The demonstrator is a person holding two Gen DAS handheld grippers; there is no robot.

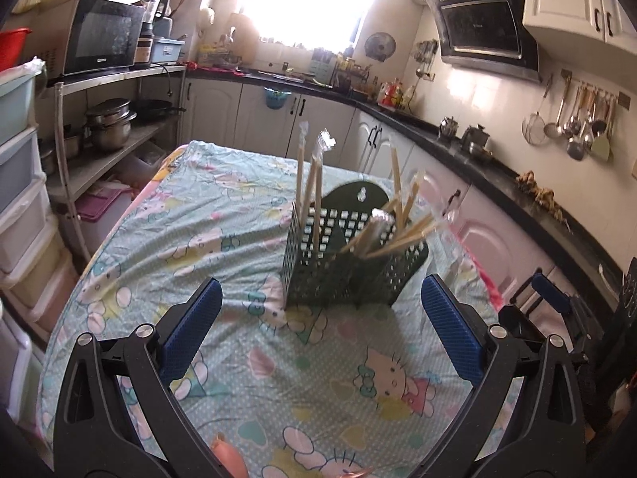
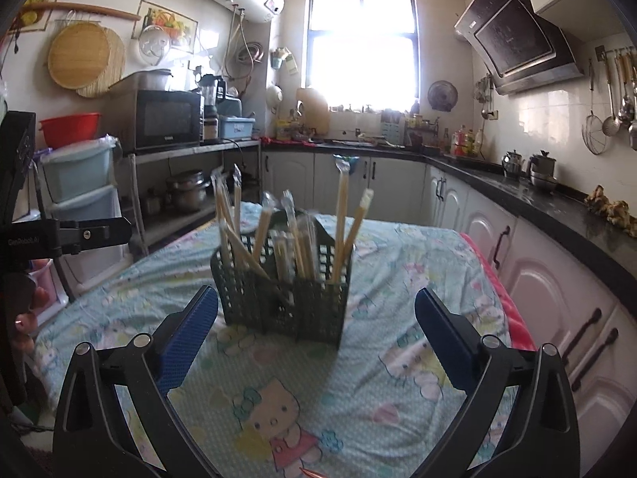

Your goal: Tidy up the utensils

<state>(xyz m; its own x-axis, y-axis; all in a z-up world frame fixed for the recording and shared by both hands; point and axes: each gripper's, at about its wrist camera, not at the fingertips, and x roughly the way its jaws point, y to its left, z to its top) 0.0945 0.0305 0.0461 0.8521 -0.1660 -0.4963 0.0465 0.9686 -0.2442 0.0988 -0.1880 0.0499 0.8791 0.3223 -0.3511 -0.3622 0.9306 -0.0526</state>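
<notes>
The worktop [image 2: 418,263], draped in a pale blue-green cartoon-cat cloth, carries one dark green perforated plastic utensil caddy [image 2: 284,298], the landmark here. It stands upright near the cloth's middle, well short of every worktop edge.

Wrapped wooden chopsticks [image 2: 302,239] stand or lean in its compartments; in the left wrist view several of them [image 1: 392,235] tip steeply outward over the caddy's right rim, and these look like the ones still needing tidying.

The right hand-held gripper [image 2: 316,314] sits just in front of the caddy, jaws spread wide with nothing between them. The left hand-held gripper [image 1: 322,310] faces the caddy from its other side, also spread wide and empty.

A good approach is probably to pinch one leaning stick high on its shaft, where it stands free of its neighbours, and steady the light caddy so it does not tip.

Bare cloth surrounds the caddy, giving room on every side; the pink fabric edge [image 2: 509,318] and white cabinets [image 2: 557,286] lie to its right.
</notes>
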